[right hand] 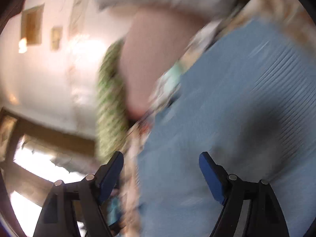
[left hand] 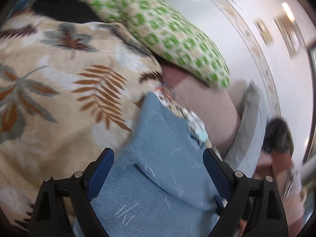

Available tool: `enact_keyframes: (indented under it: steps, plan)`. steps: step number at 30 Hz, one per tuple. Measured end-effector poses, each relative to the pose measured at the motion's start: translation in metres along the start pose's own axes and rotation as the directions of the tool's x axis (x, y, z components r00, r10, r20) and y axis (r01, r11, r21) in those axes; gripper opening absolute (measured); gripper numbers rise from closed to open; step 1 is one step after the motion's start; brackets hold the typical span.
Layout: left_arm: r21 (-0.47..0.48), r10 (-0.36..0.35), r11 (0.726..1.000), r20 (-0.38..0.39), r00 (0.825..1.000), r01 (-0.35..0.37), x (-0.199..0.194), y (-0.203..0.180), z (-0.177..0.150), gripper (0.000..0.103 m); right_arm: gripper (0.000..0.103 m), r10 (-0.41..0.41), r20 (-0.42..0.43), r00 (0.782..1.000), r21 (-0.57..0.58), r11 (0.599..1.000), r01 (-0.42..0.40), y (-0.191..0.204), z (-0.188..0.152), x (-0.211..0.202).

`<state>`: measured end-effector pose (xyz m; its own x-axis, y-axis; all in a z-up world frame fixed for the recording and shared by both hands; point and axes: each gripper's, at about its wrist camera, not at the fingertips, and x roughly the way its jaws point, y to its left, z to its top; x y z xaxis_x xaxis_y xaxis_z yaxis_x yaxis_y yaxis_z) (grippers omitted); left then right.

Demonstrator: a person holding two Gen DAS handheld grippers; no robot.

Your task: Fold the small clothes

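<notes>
Bedding with a leaf print [left hand: 59,90] carries the blue garment [left hand: 158,169], spread flat so it can be folded. Left gripper [left hand: 159,164] and right gripper [right hand: 161,165] hover over it, jaws wide, holding nothing.

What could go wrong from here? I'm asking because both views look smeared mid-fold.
The blue garment lies under both open tongs, held by neither, so its fold could slip open. A patterned cloth sits tight along its edge and might get pinched up with it. The green-checked pillow close behind could be bumped.
</notes>
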<state>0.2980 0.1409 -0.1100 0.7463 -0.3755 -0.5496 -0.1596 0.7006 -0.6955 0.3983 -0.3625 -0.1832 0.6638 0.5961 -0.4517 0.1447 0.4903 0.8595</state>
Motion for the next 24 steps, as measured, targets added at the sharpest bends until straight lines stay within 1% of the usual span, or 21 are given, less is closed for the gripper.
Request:
enact_keyframes:
  steps: [1, 2, 3, 4, 5, 6, 7, 8, 9, 10, 11, 12, 14, 15, 16, 17, 18, 20, 21, 23, 24]
  plan:
    - [0.027, 0.001, 1.0, -0.015, 1.0, -0.001, 0.005, -0.004, -0.003, 0.092, 0.073, -0.075, 0.004, 0.997, 0.078, 0.994, 0.074, -0.025, 0.012, 0.001]
    - [0.054, 0.005, 0.999, -0.03, 1.0, -0.003, 0.009, -0.008, -0.007, 0.092, 0.071, 0.017, 0.019, 1.0, 0.226, 0.974, -0.021, -0.05, 0.017, -0.002]
    - [0.073, 0.012, 0.997, -0.043, 0.999, -0.009, 0.013, -0.011, -0.01, 0.092, 0.073, 0.073, 0.037, 0.997, 0.277, 0.957, -0.081, -0.054, 0.02, -0.009]
    - [0.08, 0.018, 0.997, -0.056, 0.998, -0.013, 0.017, -0.013, -0.011, 0.092, 0.08, 0.118, 0.021, 0.993, 0.236, 0.964, -0.12, -0.044, 0.024, -0.017]
    - [0.082, 0.019, 0.997, -0.064, 0.998, -0.014, 0.019, -0.015, -0.012, 0.092, 0.082, 0.133, 0.025, 0.991, 0.169, 0.976, -0.135, -0.035, 0.026, -0.024]
    - [0.088, 0.021, 0.996, -0.064, 0.998, -0.015, 0.021, -0.017, -0.013, 0.092, 0.083, 0.112, 0.059, 0.992, 0.066, 0.991, -0.116, -0.027, 0.029, -0.033]
    - [0.105, 0.025, 0.994, -0.06, 0.998, -0.019, 0.021, -0.019, -0.015, 0.092, 0.083, 0.027, 0.069, 0.997, 0.036, 0.999, -0.03, -0.031, 0.033, -0.032]
    - [0.137, 0.034, 0.99, -0.052, 0.998, -0.027, 0.02, -0.022, -0.017, 0.092, 0.08, -0.04, 0.05, 0.998, 0.067, 0.997, 0.036, -0.041, 0.036, -0.027]
    - [0.17, 0.044, 0.985, -0.041, 0.998, -0.036, 0.016, -0.025, -0.02, 0.092, 0.075, -0.022, 0.032, 0.999, 0.135, 0.991, 0.018, -0.054, 0.039, -0.024]
    - [0.195, 0.055, 0.98, -0.024, 0.998, -0.049, 0.011, -0.027, -0.021, 0.091, 0.075, -0.027, 0.022, 0.999, 0.148, 0.989, 0.023, -0.046, 0.039, -0.032]
    - [0.209, 0.061, 0.976, -0.002, 0.998, -0.06, 0.0, -0.03, -0.022, 0.091, 0.076, -0.037, -0.012, 0.999, 0.109, 0.993, 0.039, -0.029, 0.035, -0.042]
    - [0.217, 0.049, 0.975, 0.035, 0.998, -0.056, -0.016, -0.033, -0.022, 0.091, 0.076, -0.019, -0.024, 1.0, 0.042, 0.999, 0.02, -0.011, 0.03, -0.054]
    - [0.229, 0.043, 0.971, 0.112, 0.993, -0.068, -0.055, -0.038, -0.024, 0.092, 0.076, -0.006, -0.039, 0.999, -0.109, 0.994, 0.001, 0.032, 0.007, -0.099]
    - [0.232, 0.035, 0.97, 0.146, 0.989, -0.069, -0.08, -0.04, -0.028, 0.092, 0.077, 0.009, -0.035, 0.999, -0.186, 0.982, -0.016, 0.053, -0.005, -0.128]
    - [0.233, 0.029, 0.97, 0.181, 0.983, -0.071, -0.105, -0.041, -0.034, 0.092, 0.08, 0.031, -0.028, 0.999, -0.257, 0.966, -0.037, 0.071, -0.019, -0.159]
    - [0.24, 0.025, 0.968, 0.215, 0.976, -0.078, -0.135, -0.042, -0.043, 0.092, 0.084, 0.03, -0.01, 1.0, -0.327, 0.945, -0.031, 0.087, -0.037, -0.196]
    - [0.261, 0.018, 0.962, 0.24, 0.971, -0.083, -0.165, -0.044, -0.054, 0.092, 0.09, 0.031, 0.009, 0.999, -0.374, 0.927, -0.025, 0.095, -0.055, -0.225]
    - [0.287, 0.024, 0.952, 0.268, 0.963, -0.104, -0.21, -0.045, -0.073, 0.092, 0.093, 0.03, 0.023, 0.999, -0.433, 0.901, -0.017, 0.09, -0.082, -0.279]
    - [0.309, 0.027, 0.944, 0.269, 0.963, -0.113, -0.234, -0.045, -0.085, 0.092, 0.093, 0.002, 0.011, 1.0, -0.447, 0.895, 0.003, 0.086, -0.099, -0.298]
    - [0.329, 0.059, 0.932, 0.284, 0.957, -0.155, -0.272, -0.043, -0.109, 0.092, 0.093, -0.025, -0.086, 0.996, -0.423, 0.906, -0.014, 0.064, -0.135, -0.324]
    - [0.33, 0.073, 0.928, 0.293, 0.953, -0.172, -0.291, -0.04, -0.121, 0.092, 0.093, -0.043, -0.115, 0.992, -0.408, 0.913, -0.008, 0.052, -0.146, -0.333]
